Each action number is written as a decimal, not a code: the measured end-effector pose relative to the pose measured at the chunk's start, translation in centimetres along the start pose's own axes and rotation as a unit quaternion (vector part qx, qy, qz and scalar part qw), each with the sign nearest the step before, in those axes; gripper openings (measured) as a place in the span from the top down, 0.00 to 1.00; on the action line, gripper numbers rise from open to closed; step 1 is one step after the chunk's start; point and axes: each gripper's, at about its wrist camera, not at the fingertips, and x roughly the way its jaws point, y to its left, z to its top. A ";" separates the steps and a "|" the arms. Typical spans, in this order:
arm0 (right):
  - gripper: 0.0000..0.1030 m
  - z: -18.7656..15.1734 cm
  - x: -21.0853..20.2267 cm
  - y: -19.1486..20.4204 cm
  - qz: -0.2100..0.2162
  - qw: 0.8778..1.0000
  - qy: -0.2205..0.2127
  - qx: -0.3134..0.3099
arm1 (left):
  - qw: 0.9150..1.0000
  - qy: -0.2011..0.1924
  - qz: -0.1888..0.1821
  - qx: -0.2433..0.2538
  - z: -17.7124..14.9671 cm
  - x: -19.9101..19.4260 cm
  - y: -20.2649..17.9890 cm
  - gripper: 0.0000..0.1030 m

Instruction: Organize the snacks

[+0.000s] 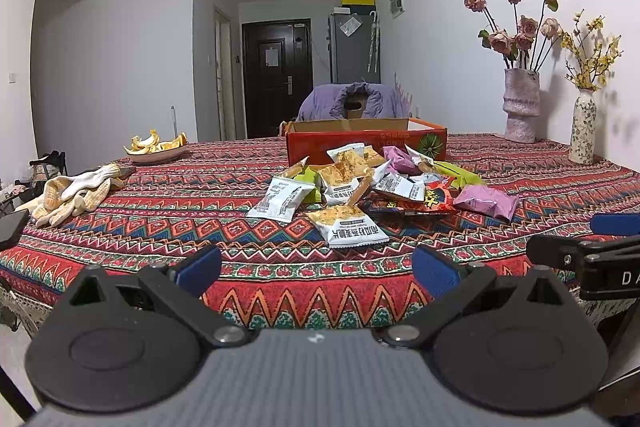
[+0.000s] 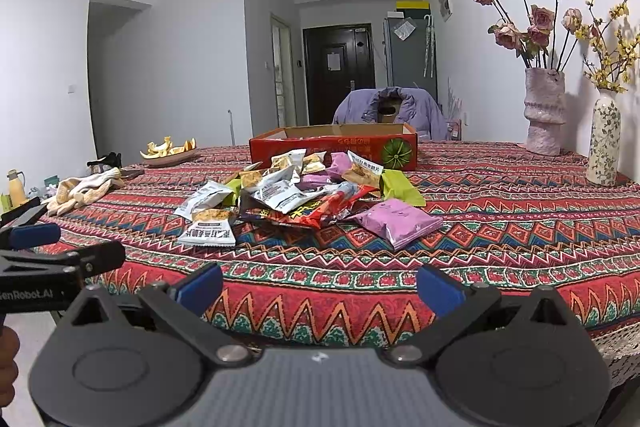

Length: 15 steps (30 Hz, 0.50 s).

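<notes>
Hovering at the near edge of the patterned surface (image 1: pixel 160 203), both empty: left claw (image 1: pixel 316 267) with blue pads spread wide apart, right claw (image 2: pixel 320 285) likewise gaping. Lying heaped at mid-surface, the snack packets (image 1: pixel 376 183), with a white packet (image 1: pixel 348 225) nearest and a purple packet (image 2: pixel 396 221) off to the right. Sitting just beyond the heap, the open red box (image 1: pixel 366 143). Resting far left, a dish of peels (image 1: pixel 158 147); nearer, gloves (image 1: pixel 76 193). Standing far right, two vases (image 1: pixel 520 107).
</notes>
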 end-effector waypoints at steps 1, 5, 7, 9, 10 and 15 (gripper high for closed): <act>0.00 0.0 0.0 0.0 -0.001 1.000 0.000 -0.001 | 1.000 0.000 0.000 0.000 0.0 0.0 0.0 0.00; 0.00 0.0 0.0 0.0 -0.001 1.000 0.000 -0.001 | 1.000 0.000 0.001 0.000 0.0 0.0 0.0 0.00; 0.00 0.0 0.0 0.0 -0.001 1.000 0.000 -0.001 | 1.000 0.000 0.002 -0.001 0.0 0.0 0.0 0.00; 0.00 0.0 0.0 0.0 -0.001 1.000 -0.001 -0.001 | 1.000 0.000 0.001 -0.001 0.1 0.0 0.0 0.00; 0.00 0.0 0.0 0.0 -0.001 1.000 -0.001 -0.001 | 1.000 0.000 0.001 -0.001 0.1 0.0 0.0 0.00; 0.00 0.1 -0.1 0.0 -0.001 1.000 0.000 -0.003 | 1.000 0.000 0.000 0.002 0.1 0.0 0.0 0.00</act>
